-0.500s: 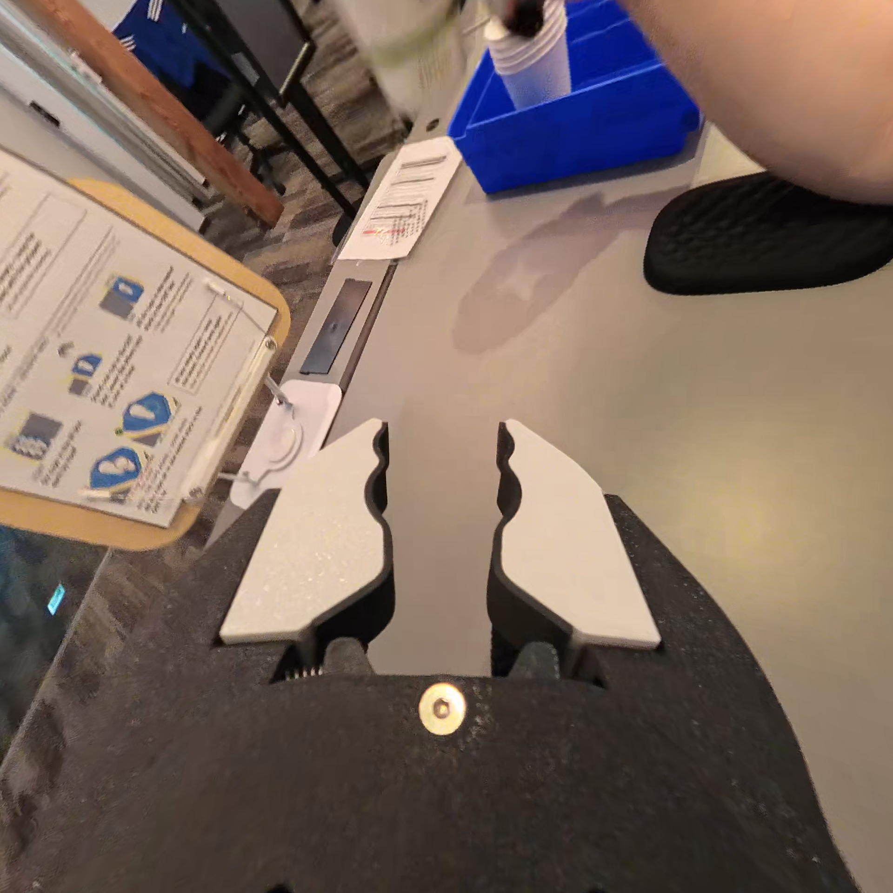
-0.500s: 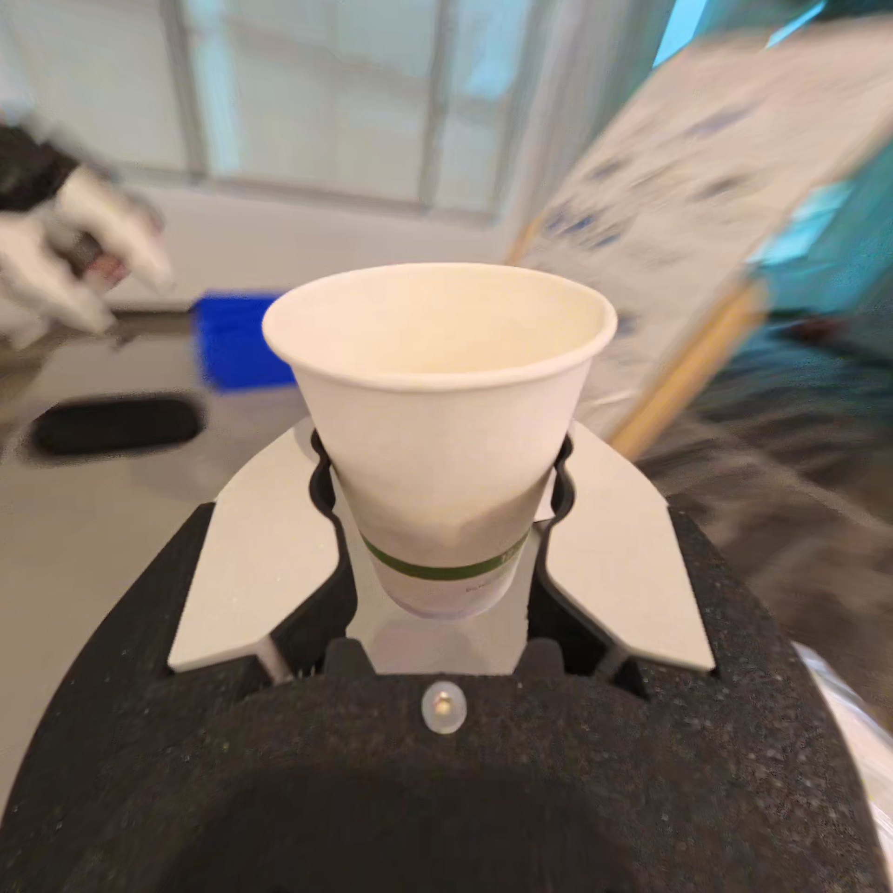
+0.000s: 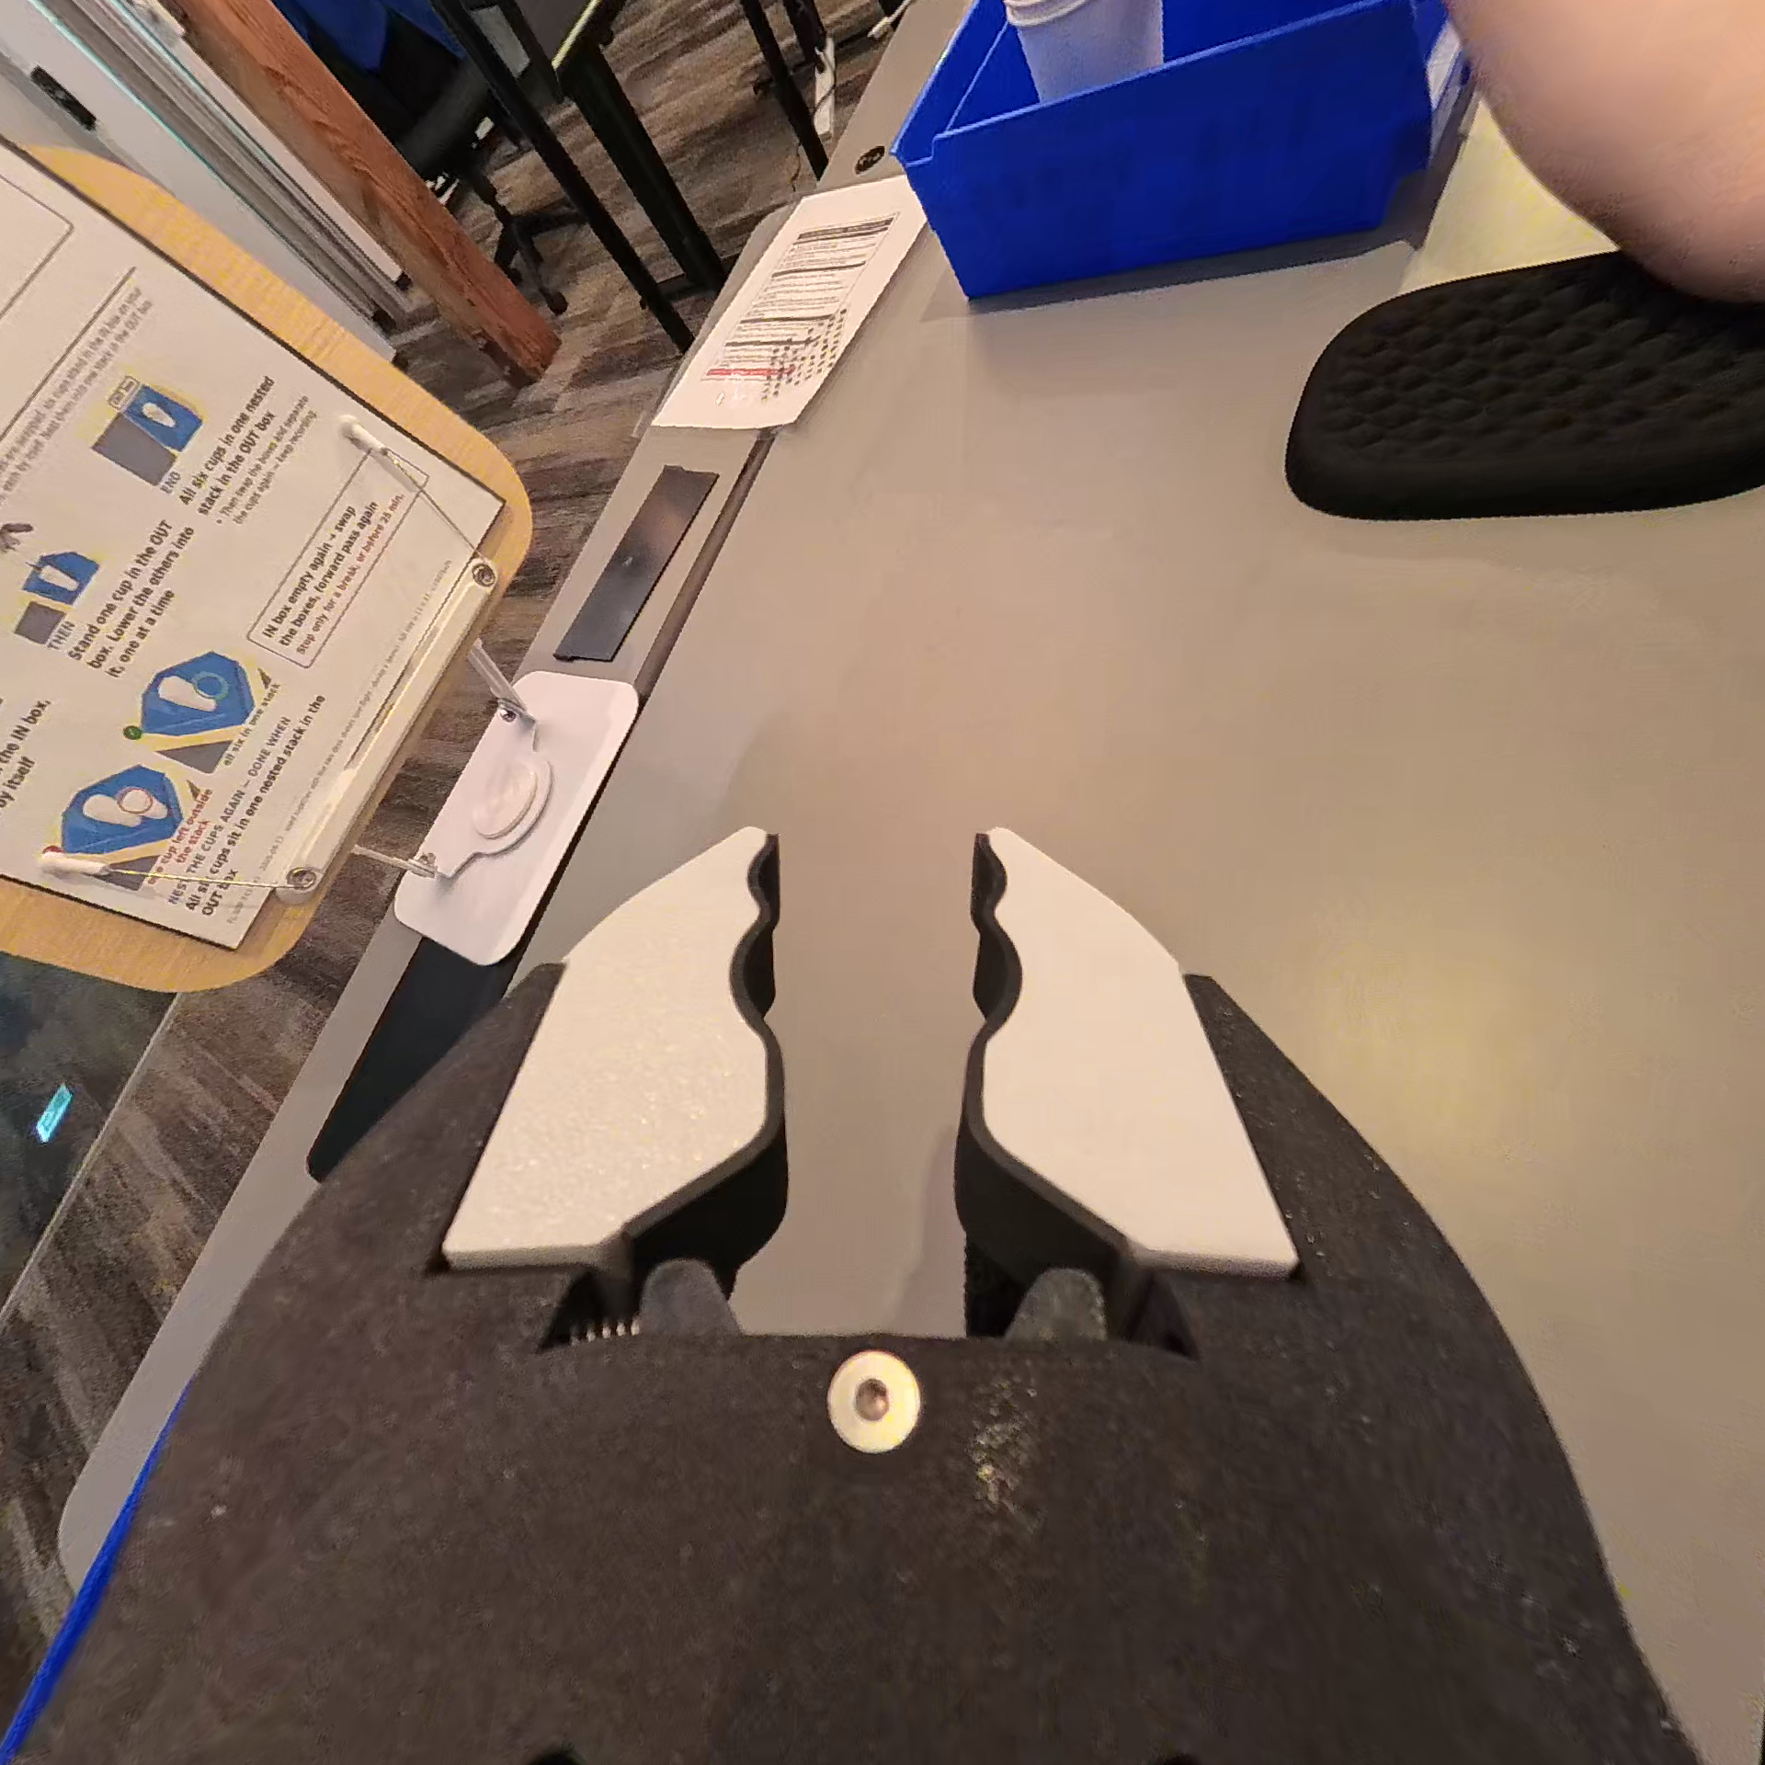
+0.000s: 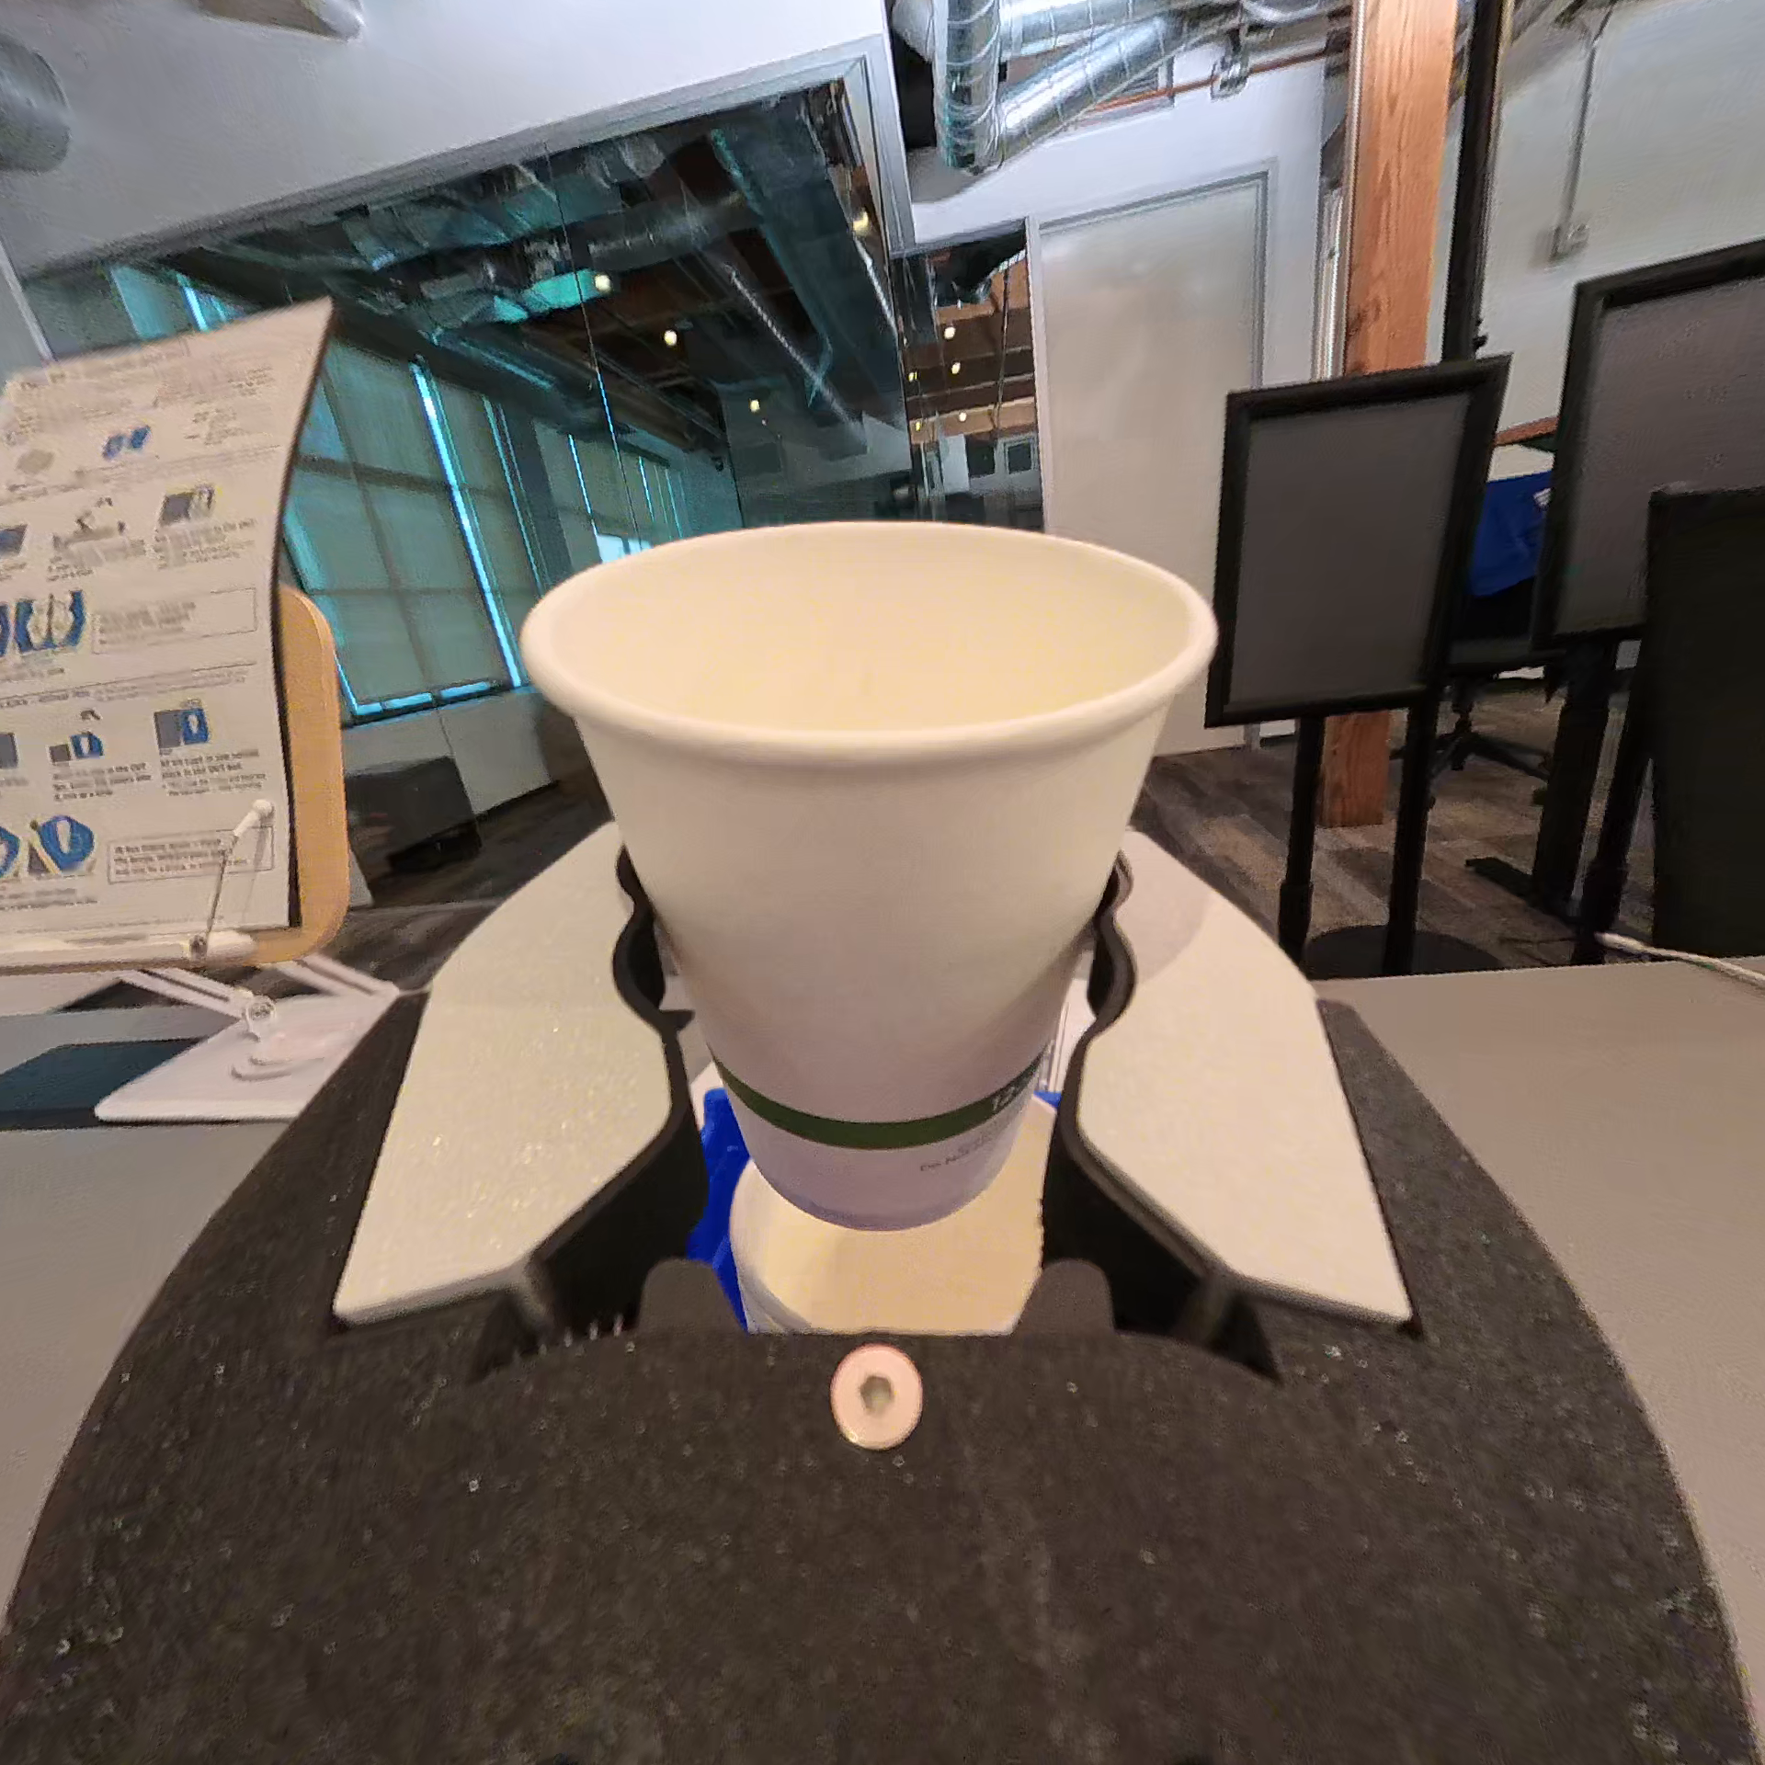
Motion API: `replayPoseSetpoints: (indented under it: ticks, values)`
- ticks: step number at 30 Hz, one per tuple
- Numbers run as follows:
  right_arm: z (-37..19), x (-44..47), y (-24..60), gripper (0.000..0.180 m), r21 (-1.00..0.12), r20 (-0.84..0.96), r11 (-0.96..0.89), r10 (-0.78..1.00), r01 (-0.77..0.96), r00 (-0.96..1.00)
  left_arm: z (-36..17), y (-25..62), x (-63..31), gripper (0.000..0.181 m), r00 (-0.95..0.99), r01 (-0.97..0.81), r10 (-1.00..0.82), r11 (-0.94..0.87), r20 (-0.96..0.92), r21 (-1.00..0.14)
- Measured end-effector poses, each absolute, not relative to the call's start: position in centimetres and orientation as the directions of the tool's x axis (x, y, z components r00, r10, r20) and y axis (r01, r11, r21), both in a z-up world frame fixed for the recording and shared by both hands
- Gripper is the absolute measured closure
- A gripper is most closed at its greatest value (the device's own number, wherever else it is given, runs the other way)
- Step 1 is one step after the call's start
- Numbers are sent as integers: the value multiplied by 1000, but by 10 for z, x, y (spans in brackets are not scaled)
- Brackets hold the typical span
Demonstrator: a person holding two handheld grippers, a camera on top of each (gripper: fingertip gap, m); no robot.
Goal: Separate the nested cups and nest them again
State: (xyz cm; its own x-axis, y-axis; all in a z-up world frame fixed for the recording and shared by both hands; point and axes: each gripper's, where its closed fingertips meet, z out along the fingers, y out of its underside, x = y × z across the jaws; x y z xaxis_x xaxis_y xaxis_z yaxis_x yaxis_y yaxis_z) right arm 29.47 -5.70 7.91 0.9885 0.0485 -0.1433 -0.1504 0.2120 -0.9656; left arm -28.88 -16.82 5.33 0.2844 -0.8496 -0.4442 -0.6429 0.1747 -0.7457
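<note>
White paper cup with a green band (image 4: pixel 864 860) stands upright, clamped between the right tongs (image 4: pixel 869 941), directly above the open mouth of another white cup (image 4: pixel 888 1275) inside a blue plastic bin (image 4: pixel 712 1194). Left tongs (image 3: pixel 871 864) hang apart and empty over the grey worktop (image 3: pixel 1146 764). Farther along that worktop sit the blue bin (image 3: pixel 1175 181), a black textured pad (image 3: pixel 1528 392), and a printed sheet (image 3: pixel 793 306).

Two cups (image 4: pixel 864 860) visible, one blue bin (image 3: pixel 1175 172), one pad (image 3: pixel 1528 392).
</note>
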Motion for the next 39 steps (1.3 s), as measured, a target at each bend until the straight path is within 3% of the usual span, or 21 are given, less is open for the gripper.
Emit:
replayPoseSetpoints:
  ticks: [17, 23, 31, 34, 37, 39]
  values:
    - [17, 289, -41, 91, -982, -43, -184, 38, -35, 998, 45, -174, -290, 145, 261, -667, -848, 187, -461, -721]
    - [-9, 289, -49, 90, -917, 18, -398, 31, 29, 999, 46, -175, -291, 145, 270, -664, -847, 181, -459, -726]
    - [-14, 294, -81, 80, -842, 42, -538, 7, 39, 999, 50, -163, -315, 143, 385, -665, -798, 108, -463, -739]
    - [19, 297, -111, 84, -874, 50, -485, -40, 25, 998, 59, -151, -342, 141, 519, -644, -707, 46, -481, -764]
    - [54, 301, -135, 111, -908, -29, -410, -132, -81, 991, 64, -142, -381, 137, 674, -592, -592, -72, -443, -803]
    - [56, 311, -139, 114, -884, -31, -458, -138, -92, 990, 64, -140, -409, 133, 757, -530, -528, -153, -384, -834]
